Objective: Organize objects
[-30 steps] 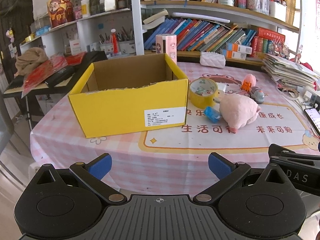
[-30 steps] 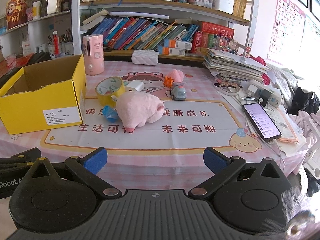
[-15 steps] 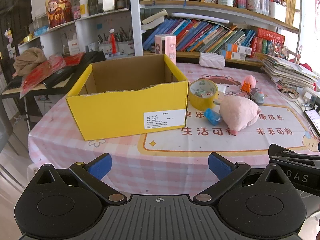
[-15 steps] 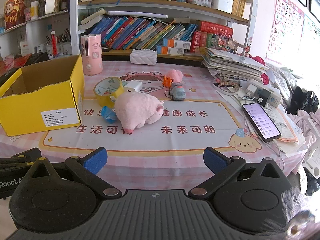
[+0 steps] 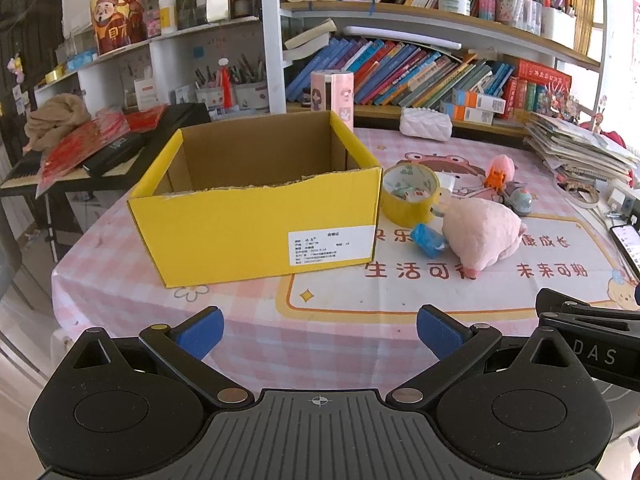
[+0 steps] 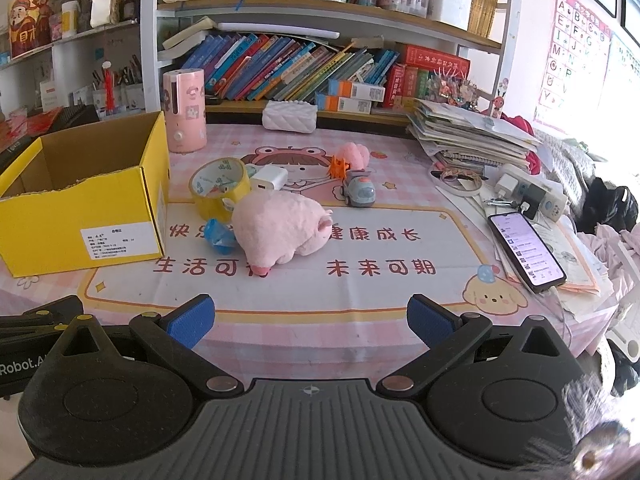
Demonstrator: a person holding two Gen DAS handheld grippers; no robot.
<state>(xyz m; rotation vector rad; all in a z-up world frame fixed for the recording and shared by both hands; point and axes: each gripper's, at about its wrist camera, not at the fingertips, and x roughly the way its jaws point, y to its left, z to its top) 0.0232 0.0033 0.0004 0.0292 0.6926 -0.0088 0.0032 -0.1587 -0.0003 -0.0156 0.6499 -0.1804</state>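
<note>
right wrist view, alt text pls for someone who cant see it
An open right gripper hovers at the edge of a pink checked table. Ahead lie a pink plush toy, a yellow tape roll and an open yellow cardboard box.

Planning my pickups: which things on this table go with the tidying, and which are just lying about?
Job: open yellow cardboard box; pink plush pig; yellow tape roll; small grey toy car.
Lying about: lit black smartphone; paper stack; white power strip.

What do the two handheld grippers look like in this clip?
Both match: the left gripper and right gripper have black linkage fingers with blue pads, a ribbed grey base with a crosshair mark, and round black side discs. White lettering marks their sides. No hands or sleeves show.
</note>
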